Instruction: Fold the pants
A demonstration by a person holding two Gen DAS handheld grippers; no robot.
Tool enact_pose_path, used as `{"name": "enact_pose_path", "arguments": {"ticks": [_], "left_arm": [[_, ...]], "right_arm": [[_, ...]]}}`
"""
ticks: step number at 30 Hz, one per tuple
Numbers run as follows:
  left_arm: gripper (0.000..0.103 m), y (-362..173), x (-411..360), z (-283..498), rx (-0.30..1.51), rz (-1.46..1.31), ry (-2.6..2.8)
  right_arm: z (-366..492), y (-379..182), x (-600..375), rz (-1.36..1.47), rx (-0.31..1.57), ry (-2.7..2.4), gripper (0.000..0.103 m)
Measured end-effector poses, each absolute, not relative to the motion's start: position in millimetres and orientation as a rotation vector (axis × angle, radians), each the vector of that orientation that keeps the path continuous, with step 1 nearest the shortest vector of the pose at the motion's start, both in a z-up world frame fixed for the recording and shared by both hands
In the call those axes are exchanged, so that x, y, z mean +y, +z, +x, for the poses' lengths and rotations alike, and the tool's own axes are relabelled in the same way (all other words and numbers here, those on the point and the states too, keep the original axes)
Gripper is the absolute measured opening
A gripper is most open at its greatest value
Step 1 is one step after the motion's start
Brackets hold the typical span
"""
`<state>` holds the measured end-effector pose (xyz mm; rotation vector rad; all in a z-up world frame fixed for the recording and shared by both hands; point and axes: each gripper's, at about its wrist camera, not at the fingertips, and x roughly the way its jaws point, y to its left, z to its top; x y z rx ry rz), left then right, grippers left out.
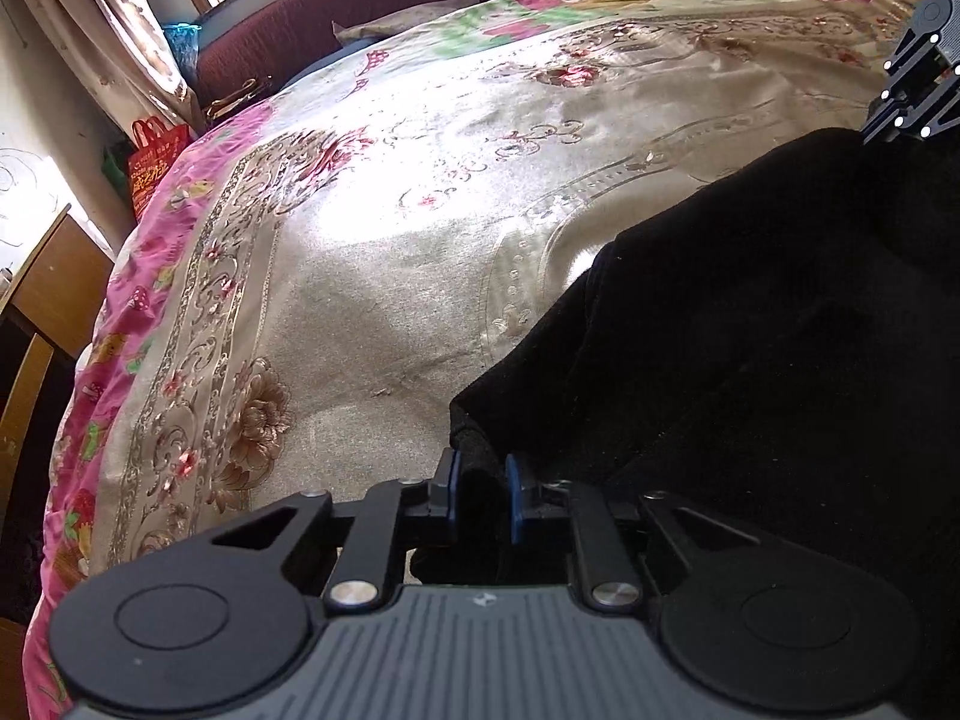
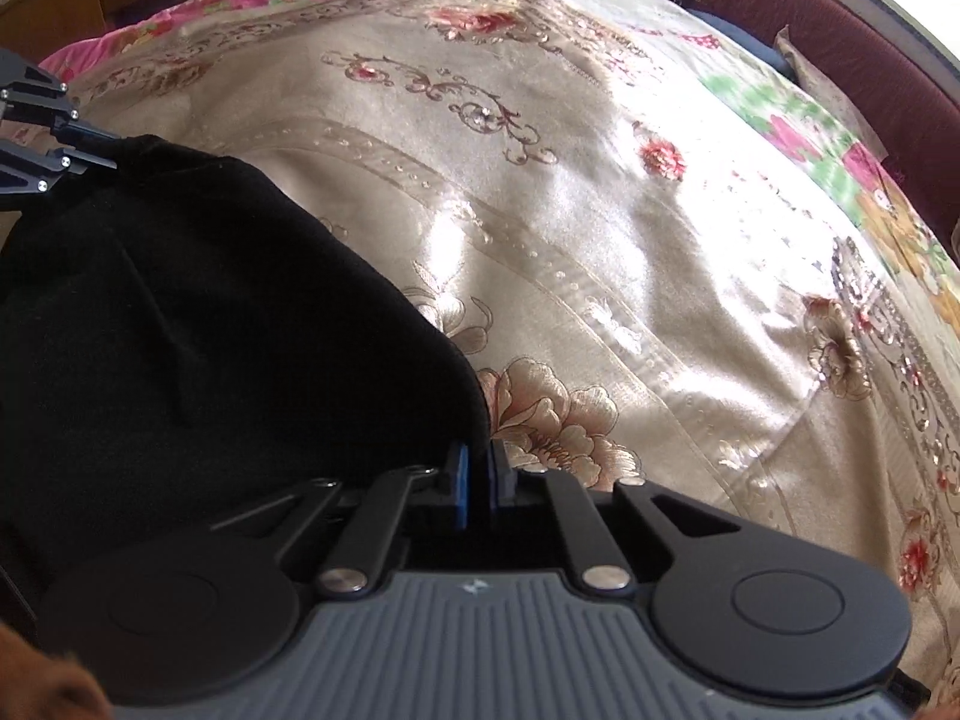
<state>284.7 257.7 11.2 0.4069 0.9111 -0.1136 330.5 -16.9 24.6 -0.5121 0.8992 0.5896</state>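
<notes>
Ahead of both your claws spreads the floral bedspread (image 1: 372, 276), satin and glossy, running away to a dark red headboard (image 2: 810, 60). The black pants (image 1: 750, 360) lie on it between your two hands: to the right of your left gripper (image 1: 480, 495) and to the left of your right gripper (image 2: 478, 480). Each claw is clamped on a near edge of the cloth, the left with a thick bunch between its pads, the right pinching a thin edge with the pads nearly together. The held edge runs across from claw to claw, so I judge the fold goes forward, away from you, both hands equally placed. The pants' far end is cut off, and black on black hides seams and layers.
</notes>
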Motion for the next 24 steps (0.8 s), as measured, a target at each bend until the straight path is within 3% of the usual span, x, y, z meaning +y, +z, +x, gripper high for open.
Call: {"name": "enact_pose_path", "arguments": {"ticks": [7,12,17,24], "left_arm": [[0.030,51,241,192,0.825,0.358,-0.186],[0.030,46,219,115,0.827,0.359,-0.232],[0.030,14,208,77,0.884,0.414,-0.175],[0.035,10,220,50,0.861,0.376,-0.086]], "right_arm": [[192,90,-45,-0.470,0.820,0.650,0.006],[92,43,-58,-0.471,0.939,0.665,0.006],[58,-9,-54,-0.343,1.037,0.665,0.000],[38,3,-17,-0.506,0.847,0.672,0.005]]}}
